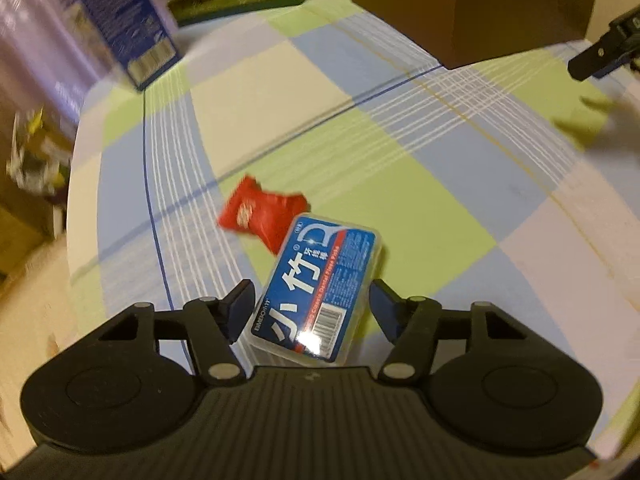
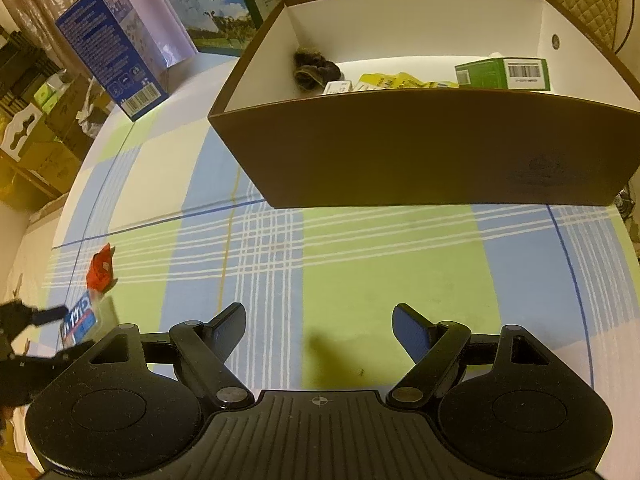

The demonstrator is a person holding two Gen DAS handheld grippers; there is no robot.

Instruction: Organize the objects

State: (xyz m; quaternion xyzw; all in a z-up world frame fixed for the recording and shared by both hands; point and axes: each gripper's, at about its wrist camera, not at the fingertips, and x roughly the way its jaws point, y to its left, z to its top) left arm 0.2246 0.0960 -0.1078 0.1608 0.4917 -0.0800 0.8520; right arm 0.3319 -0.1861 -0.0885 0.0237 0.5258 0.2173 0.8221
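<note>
Plaid tablecloth [image 1: 400,184]; left tool [image 1: 312,300] straddles floss box [image 1: 320,288], unclamped.

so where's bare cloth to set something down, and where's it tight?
Free: the checked tablecloth between the brown box and the open right gripper. Crowded: the left gripper, open around the floss case, red packet touching it.

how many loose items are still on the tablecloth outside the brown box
2: a blue dental floss pick case between the left gripper's open fingers, and a red snack packet touching its far end.
</note>
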